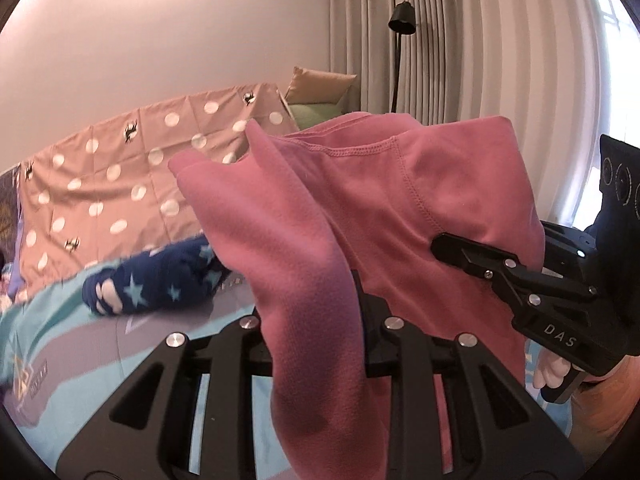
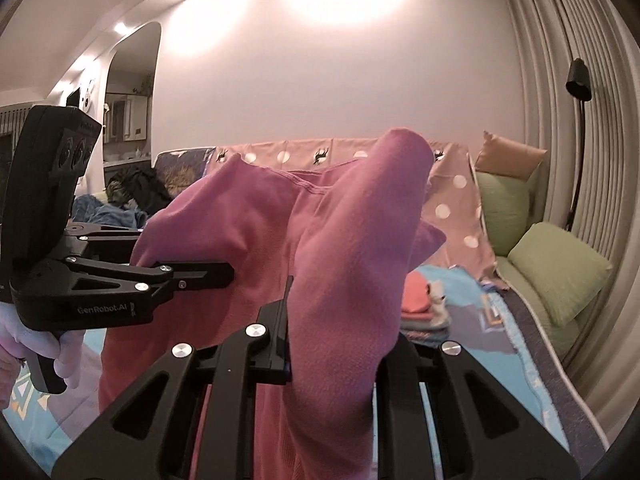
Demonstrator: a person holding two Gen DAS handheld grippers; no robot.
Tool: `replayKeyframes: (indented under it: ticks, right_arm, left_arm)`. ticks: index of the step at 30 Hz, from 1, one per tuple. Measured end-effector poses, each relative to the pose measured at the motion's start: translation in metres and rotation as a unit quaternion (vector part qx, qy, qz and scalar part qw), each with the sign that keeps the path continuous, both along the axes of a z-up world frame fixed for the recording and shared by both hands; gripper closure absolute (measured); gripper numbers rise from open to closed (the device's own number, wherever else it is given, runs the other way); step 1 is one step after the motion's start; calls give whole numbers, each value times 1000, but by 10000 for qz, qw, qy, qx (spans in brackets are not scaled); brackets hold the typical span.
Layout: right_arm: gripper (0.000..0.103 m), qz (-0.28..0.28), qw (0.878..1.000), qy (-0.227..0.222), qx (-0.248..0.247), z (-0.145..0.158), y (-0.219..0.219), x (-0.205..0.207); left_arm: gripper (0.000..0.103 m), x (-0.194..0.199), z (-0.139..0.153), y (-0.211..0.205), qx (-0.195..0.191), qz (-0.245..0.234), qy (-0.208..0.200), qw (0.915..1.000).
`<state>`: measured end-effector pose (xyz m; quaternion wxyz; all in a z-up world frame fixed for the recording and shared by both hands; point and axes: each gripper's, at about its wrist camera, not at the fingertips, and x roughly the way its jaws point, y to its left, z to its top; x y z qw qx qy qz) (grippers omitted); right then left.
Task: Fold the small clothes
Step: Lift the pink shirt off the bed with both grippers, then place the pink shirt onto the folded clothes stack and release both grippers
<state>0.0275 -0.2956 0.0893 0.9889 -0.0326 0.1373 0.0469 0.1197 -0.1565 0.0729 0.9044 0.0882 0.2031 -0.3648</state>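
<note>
A pink garment (image 1: 360, 208) hangs in the air between both grippers, above the bed. My left gripper (image 1: 316, 320) is shut on one edge of it; the cloth drapes over the fingers and hides the tips. My right gripper (image 2: 332, 320) is shut on another edge of the pink garment (image 2: 320, 240). The right gripper (image 1: 452, 248) also shows in the left wrist view, pinching the cloth from the right. The left gripper (image 2: 224, 272) shows in the right wrist view, pinching from the left.
A navy star-patterned garment (image 1: 160, 276) lies on the blue patterned bedspread (image 1: 60, 320). A stack of folded clothes (image 2: 424, 304) sits on the bed. A pink dotted cloth (image 1: 120, 184) covers the sofa back, with green cushions (image 2: 556, 276) and a floor lamp (image 2: 580, 80) nearby.
</note>
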Motion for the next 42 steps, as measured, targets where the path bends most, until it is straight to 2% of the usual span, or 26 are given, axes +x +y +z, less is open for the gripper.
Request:
replayKeyframes:
  ticks: [4,11,19,24,27,33,36,37,38,39,40,42]
  right_arm:
    - [86,-104,9999,-130,27,24,-23,18]
    - [86,-402,9971,-541,-355,59,-49,44]
    - [86,-649,9957,-511,-425,80,-85,114]
    - [86,-885,9936,-338,-613,76,-101,175]
    - [86,-1031,9916,-162,-769,63,-110,213]
    - [86,-1189,9898,221,-754,22,-128,293]
    - [86,-1294,9871,445,-833,-11,-129,333]
    - [84,-1333,9858,564,-857,-24,-131,346]
    - [76,-1403,9834,745,-882,-38,-136,359]
    - [74,-1550,9786,1023,-891,-56,-142,373]
    - [74,-1695,9741,1223,-865,-71,-148,380]
    - [74,-1991,9681,1352,-696,-94,-162,378]
  left_arm:
    - [78,20,24,-23,10,-68,-176,9998]
    - [78,57,72,-63,73,-148,-623,9979]
    - [78,114,98,-98,170,-18,-755,9970]
    - [78,164,98,-117,195,108,-675,9975]
    - [78,197,88,-131,315,147,-616,9975]
    - [78,266,49,-151,636,440,-464,9959]
    - [77,301,19,-159,754,707,-268,9943]
    - [74,315,3,-161,829,809,-127,9932]
    - [69,330,-16,-162,956,942,77,9909]
    - [66,339,-30,-161,1056,1030,248,9887]
    - [62,349,-51,-160,1213,1159,451,9848]
    - [62,355,-75,-153,1383,1289,579,9803]
